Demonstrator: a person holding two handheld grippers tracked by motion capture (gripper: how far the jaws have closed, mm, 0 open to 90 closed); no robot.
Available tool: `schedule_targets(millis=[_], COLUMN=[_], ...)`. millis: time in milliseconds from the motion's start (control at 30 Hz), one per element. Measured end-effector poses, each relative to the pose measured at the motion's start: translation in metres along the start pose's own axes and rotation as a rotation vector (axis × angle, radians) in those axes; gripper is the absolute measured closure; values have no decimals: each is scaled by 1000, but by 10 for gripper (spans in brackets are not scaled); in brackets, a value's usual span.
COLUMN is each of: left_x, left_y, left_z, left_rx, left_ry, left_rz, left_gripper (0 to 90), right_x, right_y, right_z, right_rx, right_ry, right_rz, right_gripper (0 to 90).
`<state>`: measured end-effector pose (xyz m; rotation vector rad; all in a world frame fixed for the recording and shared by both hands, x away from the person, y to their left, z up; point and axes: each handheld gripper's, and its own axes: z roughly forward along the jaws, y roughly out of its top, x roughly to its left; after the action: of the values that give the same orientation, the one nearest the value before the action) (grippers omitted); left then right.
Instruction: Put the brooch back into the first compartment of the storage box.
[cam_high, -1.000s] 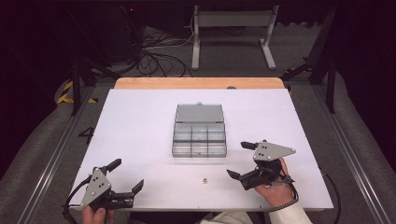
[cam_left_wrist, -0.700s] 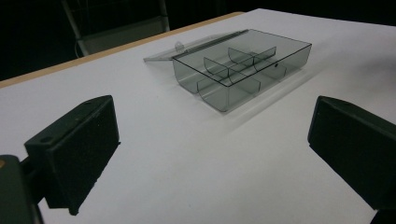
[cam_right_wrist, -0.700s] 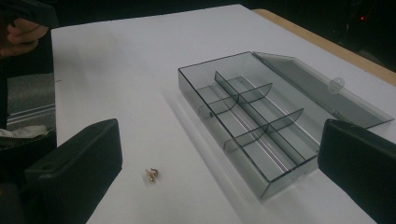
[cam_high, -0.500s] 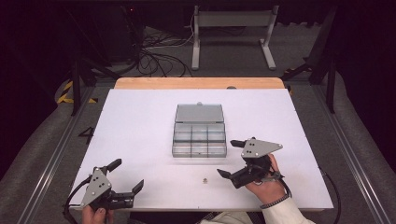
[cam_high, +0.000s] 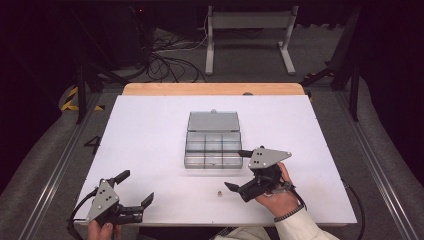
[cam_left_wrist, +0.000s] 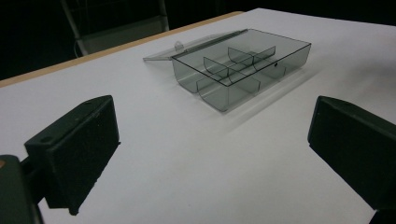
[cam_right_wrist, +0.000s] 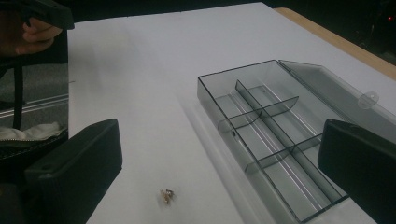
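A clear grey compartment box (cam_high: 213, 145) lies open in the middle of the white table (cam_high: 150, 125), its lid folded back toward the far side; its compartments look empty (cam_right_wrist: 275, 135) (cam_left_wrist: 238, 65). A tiny metallic piece (cam_high: 219, 192) (cam_right_wrist: 166, 195) lies on the table in front of the box. My right gripper (cam_high: 239, 170) is open, hovering just right of that piece and by the box's front right corner. My left gripper (cam_high: 135, 187) is open at the table's front left corner, far from the box, with nothing between its jaws.
A wooden strip (cam_high: 210, 89) edges the table's far side. Beyond it stand a white metal stand (cam_high: 250, 30) and loose cables (cam_high: 165, 55) on the floor. Metal rails (cam_high: 55, 170) run along both sides of the table.
My right gripper has moved left and slightly forward toward the small piece and the box's front corner. The left gripper has stayed put.
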<state>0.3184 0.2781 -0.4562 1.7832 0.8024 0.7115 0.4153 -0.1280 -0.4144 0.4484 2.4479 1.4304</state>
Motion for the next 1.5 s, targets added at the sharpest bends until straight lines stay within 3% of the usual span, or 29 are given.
schedule_targets(millis=[267, 600, 867, 1500], left_x=[0, 0, 0, 0], left_y=[0, 0, 0, 0], left_z=[0, 0, 0, 0], left_rx=[2, 1, 1, 3], left_ry=[-1, -2, -2, -4], left_rz=[-1, -3, -4, -7], left_gripper=[27, 27, 27, 27], right_x=[0, 2, 5, 13], right_y=[3, 9, 10, 7], right_z=[1, 9, 23, 54], right_rx=[46, 129, 228, 411], right_ry=[51, 107, 147, 183], right_rz=[35, 39, 18, -39], right_gripper=[45, 130, 185, 316])
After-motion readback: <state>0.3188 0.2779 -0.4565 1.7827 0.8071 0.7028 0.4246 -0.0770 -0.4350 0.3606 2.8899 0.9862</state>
